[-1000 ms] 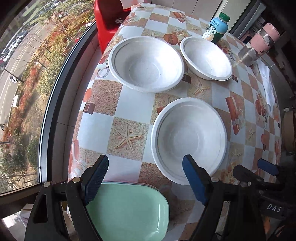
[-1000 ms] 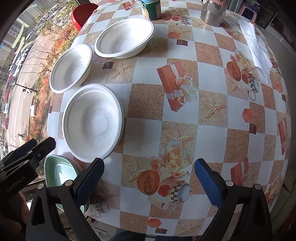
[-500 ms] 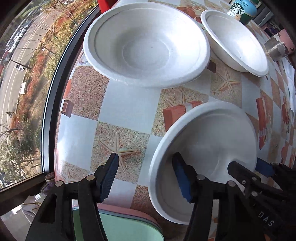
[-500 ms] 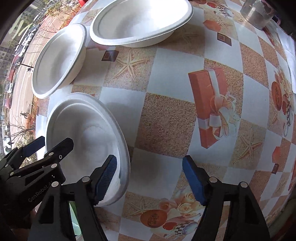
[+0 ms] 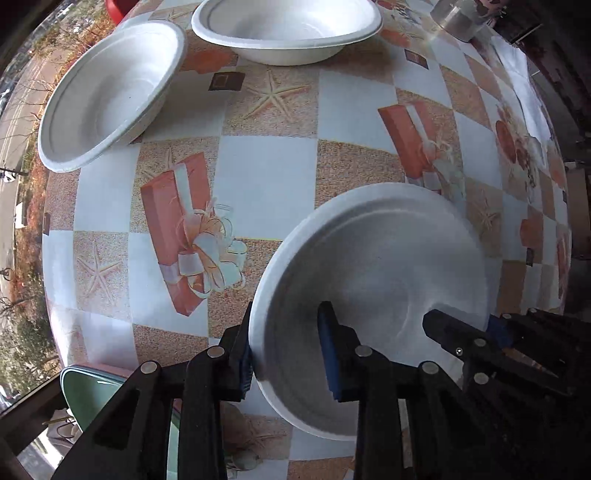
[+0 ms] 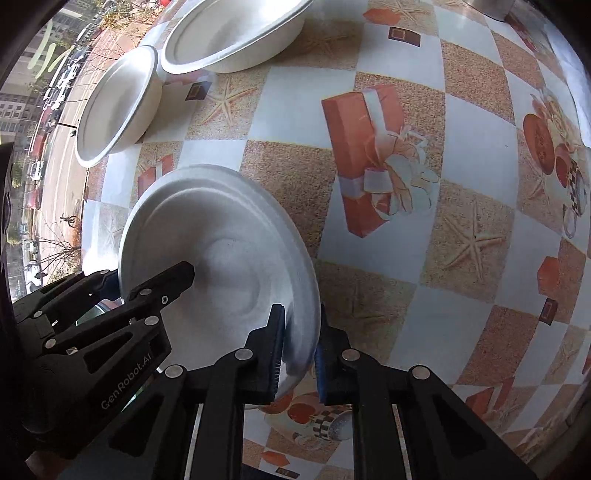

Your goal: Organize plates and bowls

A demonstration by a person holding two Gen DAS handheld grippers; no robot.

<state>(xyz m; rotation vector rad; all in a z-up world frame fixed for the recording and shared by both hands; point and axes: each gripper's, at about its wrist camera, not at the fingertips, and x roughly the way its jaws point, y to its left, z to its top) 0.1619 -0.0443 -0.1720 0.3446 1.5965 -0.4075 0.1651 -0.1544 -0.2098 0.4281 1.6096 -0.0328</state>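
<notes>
At the near edge of the surface [image 5: 266,173], the left tool [image 5: 288,350] and right tool [image 6: 299,343] each pinch opposite rims of one white bowl [image 5: 373,280]; their frames hide its near side.

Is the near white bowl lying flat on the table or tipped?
Tipped. The near bowl shows its inside steeply, with each tool, right and left, clamped on opposite rim edges. Whether it touches the table is unclear.

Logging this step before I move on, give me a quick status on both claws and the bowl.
Left claw and right claw both shut on near bowl, opposite rims. Two other white bowls sit apart, farther back. Nothing in the way.
</notes>
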